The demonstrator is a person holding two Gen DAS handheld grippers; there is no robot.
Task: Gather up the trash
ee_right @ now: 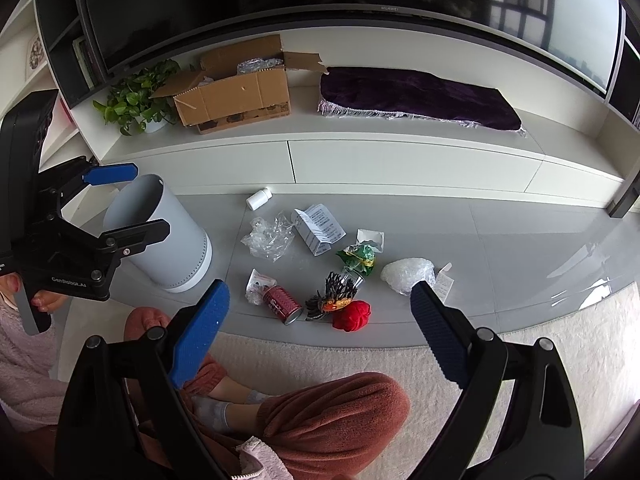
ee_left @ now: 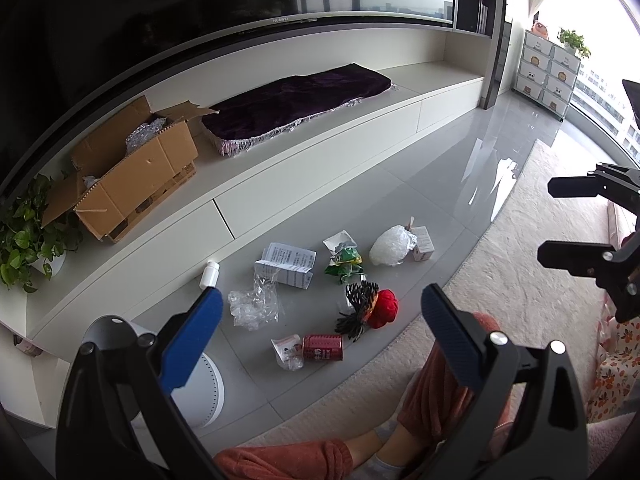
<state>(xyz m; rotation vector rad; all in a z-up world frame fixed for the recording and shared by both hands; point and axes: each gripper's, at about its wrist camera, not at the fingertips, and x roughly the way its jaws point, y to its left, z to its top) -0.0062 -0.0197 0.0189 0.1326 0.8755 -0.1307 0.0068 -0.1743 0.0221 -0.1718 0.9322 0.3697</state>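
On the floor near us, we are holding both grippers, left gripper (ee_left: pixel 322 312) and right gripper (ee_right: pixel 320 306), jaws released, over scattered trash: red can (ee_right: pixel 282 304), perhaps plastic wrap (ee_right: pixel 269 237).

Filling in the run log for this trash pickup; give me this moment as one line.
phase: pre-grasp | left gripper: open, empty | right gripper: open, empty | trash bin: upright, left of litter | red can: on its side on floor

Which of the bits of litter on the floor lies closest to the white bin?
The crumpled clear plastic wrap, just right of the white bin. The small white bottle sits farther back by the cabinet, and the red can lies nearer the rug.
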